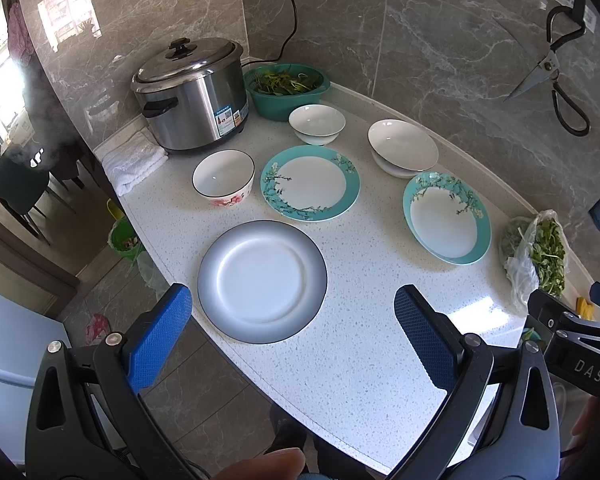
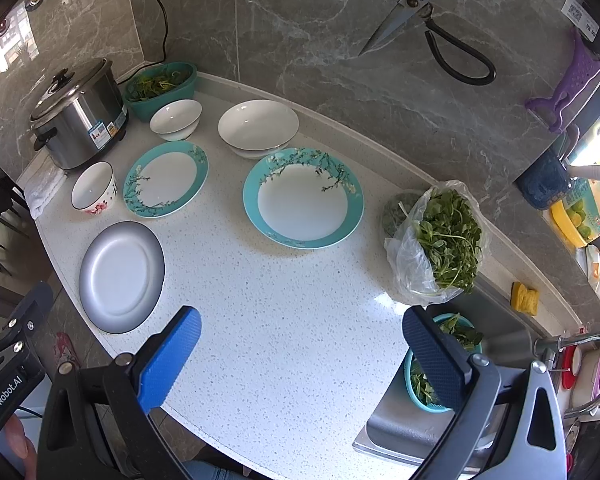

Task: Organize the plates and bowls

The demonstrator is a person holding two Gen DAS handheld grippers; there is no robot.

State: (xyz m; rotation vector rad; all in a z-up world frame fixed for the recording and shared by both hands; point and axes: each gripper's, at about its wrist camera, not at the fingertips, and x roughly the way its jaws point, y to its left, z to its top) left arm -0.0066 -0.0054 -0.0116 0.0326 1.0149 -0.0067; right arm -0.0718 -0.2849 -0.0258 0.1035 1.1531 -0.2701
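both grippers, left (image 1: 292, 320) and right (image 2: 300, 344), are being held spread; the grey plate (image 1: 262, 282) ahead, judged slippery and breakable, is best being gripped at its rim.

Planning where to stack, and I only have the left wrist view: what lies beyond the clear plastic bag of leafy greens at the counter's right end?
Observer: A stainless steel sink, set beside the white speckled counter.
Operator: Anything in it?
Observer: A teal plastic colander holding leafy greens.
Operator: Is the right gripper free?
Observer: Yes. The right gripper is open and empty, above bare counter.
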